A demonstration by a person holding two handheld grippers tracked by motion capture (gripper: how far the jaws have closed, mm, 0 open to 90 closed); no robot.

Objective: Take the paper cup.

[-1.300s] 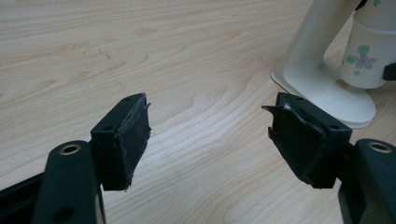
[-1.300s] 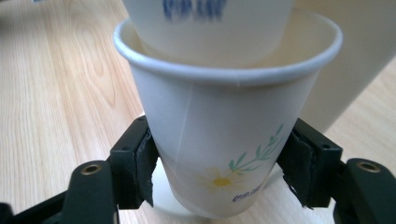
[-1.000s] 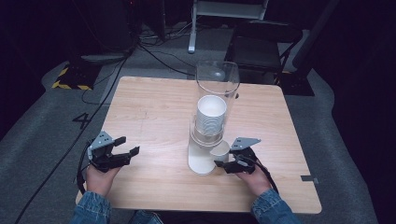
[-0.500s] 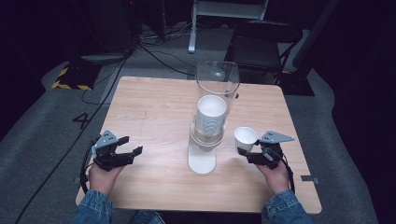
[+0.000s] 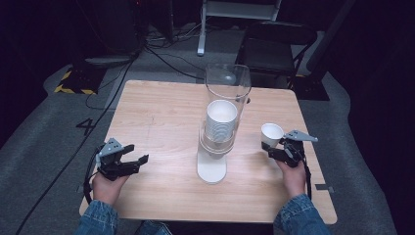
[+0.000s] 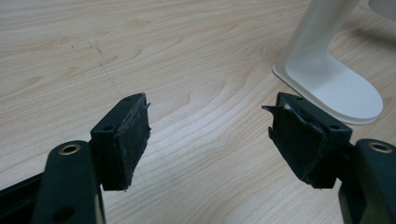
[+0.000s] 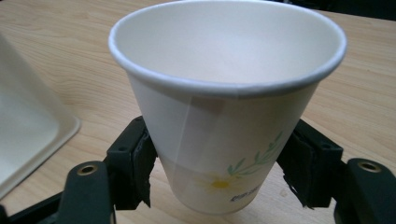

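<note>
Right gripper view: right gripper (image 7: 219, 158) jaws clamp paper cup (image 7: 224, 107) low, keeping it upright; left gripper (image 6: 210, 140), at dispenser's (image 5: 215, 142) nine o'clock, gapes empty over desk (image 5: 161, 112).

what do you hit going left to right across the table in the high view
left gripper → cup dispenser → paper cup → right gripper, the paper cup just left of the gripper holding it

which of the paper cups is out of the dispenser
The single paper cup clamped in the right gripper, right of the dispenser; the others sit stacked inside it.
</note>
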